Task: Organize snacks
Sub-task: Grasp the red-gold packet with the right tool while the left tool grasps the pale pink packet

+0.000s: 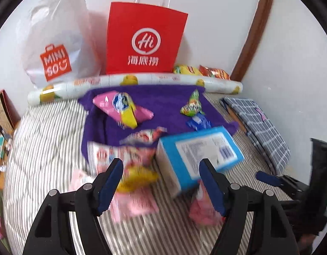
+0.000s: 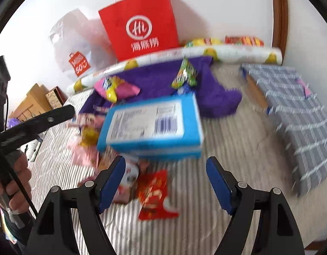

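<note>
Snacks lie scattered on a striped bedspread. A blue box (image 1: pixel 197 155) (image 2: pixel 152 125) rests label up in the middle, beside pink and yellow packets (image 1: pixel 133 178). My left gripper (image 1: pixel 162 170) hovers open over the box's near corner and holds nothing. My right gripper (image 2: pixel 166 165) is open just short of the box, above a red packet (image 2: pixel 155 193), and touches neither. On a purple cloth (image 1: pixel 163 102) lie a pink-and-yellow packet (image 1: pixel 125 108), a green packet (image 1: pixel 192 104) and a small blue one (image 1: pixel 198 122).
A red paper bag (image 1: pixel 144 40) and a white plastic bag (image 1: pixel 57 42) stand against the wall behind a long white roll (image 1: pixel 142 80). More packets (image 1: pixel 201 71) lie behind the roll. A folded checked cloth (image 2: pixel 290 110) lies at right. A hand (image 2: pixel 19 174) holds the left gripper's handle.
</note>
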`<state>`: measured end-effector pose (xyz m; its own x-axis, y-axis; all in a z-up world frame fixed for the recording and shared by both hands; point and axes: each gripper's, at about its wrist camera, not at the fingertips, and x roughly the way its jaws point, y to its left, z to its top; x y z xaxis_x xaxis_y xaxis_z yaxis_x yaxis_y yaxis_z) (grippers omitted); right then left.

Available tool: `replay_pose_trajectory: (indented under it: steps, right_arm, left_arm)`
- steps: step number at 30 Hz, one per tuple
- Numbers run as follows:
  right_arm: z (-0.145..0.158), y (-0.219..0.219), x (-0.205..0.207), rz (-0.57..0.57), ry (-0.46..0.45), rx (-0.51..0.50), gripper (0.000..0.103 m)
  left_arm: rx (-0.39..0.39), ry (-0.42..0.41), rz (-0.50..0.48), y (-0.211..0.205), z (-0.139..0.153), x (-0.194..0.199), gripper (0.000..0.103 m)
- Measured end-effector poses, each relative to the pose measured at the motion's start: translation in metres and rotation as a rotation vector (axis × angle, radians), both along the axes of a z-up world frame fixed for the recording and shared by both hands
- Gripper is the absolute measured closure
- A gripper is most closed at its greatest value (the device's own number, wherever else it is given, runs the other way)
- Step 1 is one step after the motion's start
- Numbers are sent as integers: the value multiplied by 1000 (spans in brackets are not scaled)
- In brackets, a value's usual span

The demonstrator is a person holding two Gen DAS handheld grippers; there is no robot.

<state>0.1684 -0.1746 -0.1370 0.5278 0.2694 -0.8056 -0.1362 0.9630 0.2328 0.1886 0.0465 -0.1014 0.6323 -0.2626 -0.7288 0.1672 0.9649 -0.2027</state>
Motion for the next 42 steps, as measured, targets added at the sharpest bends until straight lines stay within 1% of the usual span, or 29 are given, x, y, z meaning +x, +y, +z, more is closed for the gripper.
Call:
replay_pose_trajectory:
  steps: [5,9,13,17,20,23,24,27,31,35,36,37,38,40,42]
  right_arm:
    - [-29,9,-9,-10,60,6,25]
    - [-43,12,-13,-41,51,-17,25]
    - [-50,10,-15,-56,55,20,25]
    - [-47,11,-16,-58,52,-12,25]
    - [-44,13,-20,-40,40,-51,25]
    - [-44,17,-23,-3,38,-32,25]
    - [-45,20,-23,5,33,-39,25]
    - [-47,25,-21,22,20,-82,25]
    - [-50,32,-15,82,8,-132,25]
    - [-60,36,-7,156,47,-181,25]
    - [-61,38,-7,174,38,-211,28]
    - [-61,40,-9,187,19,-239,34]
    - [-61,40,-10,195,11,-239,38]
    - [-59,39,-13,200,-5,-229,59]
    - [-57,32,-14,182,-6,-215,60]
  left_arm:
    - [1,39,19,8,-17,-23,30]
    - [-2,52,35,17,-23,-38,30]
    - [-11,59,74,35,-27,-50,30]
    - [-11,60,105,49,-27,-56,30]
    - [-13,63,117,55,-28,-58,30]
    - [-19,71,124,57,-30,-58,30]
    - [-19,73,126,58,-30,-59,30]
    - [-17,75,128,59,-31,-59,30]
    - [-17,75,140,66,-31,-60,30]
    - [-26,78,159,76,-31,-59,30]
    - [-27,78,159,76,-32,-58,30]
    - [-28,79,159,78,-32,-57,30]
    - [-25,82,163,78,-34,-55,30]
    - [-19,88,169,77,-37,-51,30]
    - [-15,95,162,76,-40,-46,30]
